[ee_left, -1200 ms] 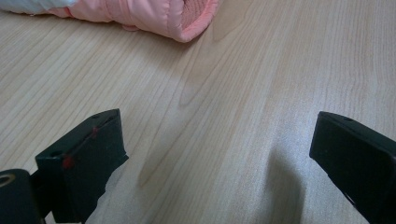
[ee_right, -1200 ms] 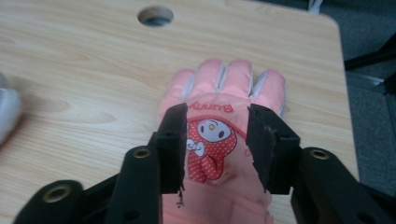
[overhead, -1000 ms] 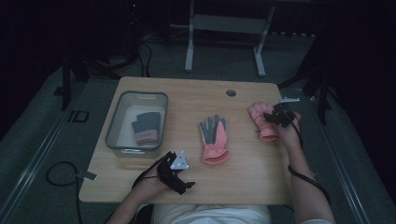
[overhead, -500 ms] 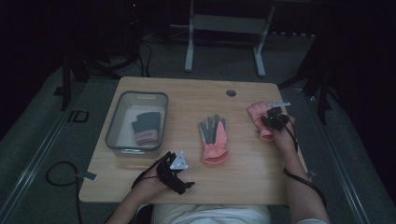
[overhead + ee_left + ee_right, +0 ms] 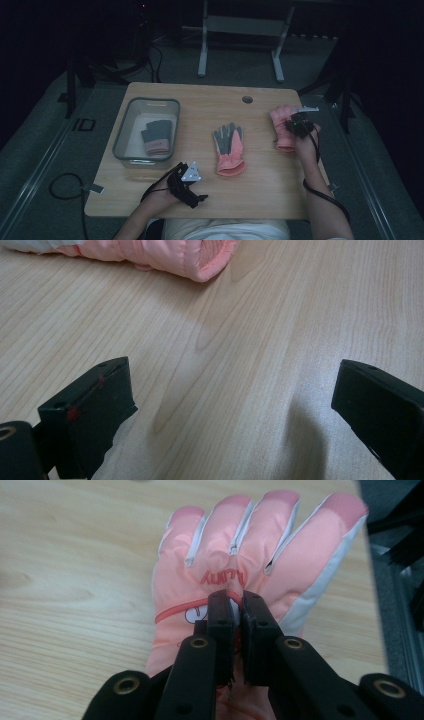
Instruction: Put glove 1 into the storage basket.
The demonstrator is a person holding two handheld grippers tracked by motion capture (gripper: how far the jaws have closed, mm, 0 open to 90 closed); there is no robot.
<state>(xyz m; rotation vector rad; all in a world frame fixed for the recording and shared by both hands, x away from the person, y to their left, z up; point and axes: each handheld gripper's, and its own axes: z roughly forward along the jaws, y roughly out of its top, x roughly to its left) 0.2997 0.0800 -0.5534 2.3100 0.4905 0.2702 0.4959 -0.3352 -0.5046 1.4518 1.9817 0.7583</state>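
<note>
High view. The wooden surface carries three groups of things. Far right, near the edge, lies a pink glove, back up, fingers pointing away from the person. The right hand-held gripper sits on top of it, its jaws having just been closing, with glove fabric between them. At the middle lies a second glove, grey palm up, pink cuff toward the person. At the left stands a clear bin holding a dark glove with a pink cuff. The left hand-held gripper rests at the near edge of the surface, just beside the second glove's cuff and apart from it.

Left gripper view. The left hand-held gripper has its two black jaws spread wide over bare wood, nothing between them. The second glove's pink cuff lies ahead at the top, not touched.

Right gripper view. The right hand-held gripper is nearly shut; its jaws pinch a small fold of fabric on the back of the pink glove, just below the red lettering. The glove lies flat on the surface, four fingers spread ahead of the jaws.
</note>
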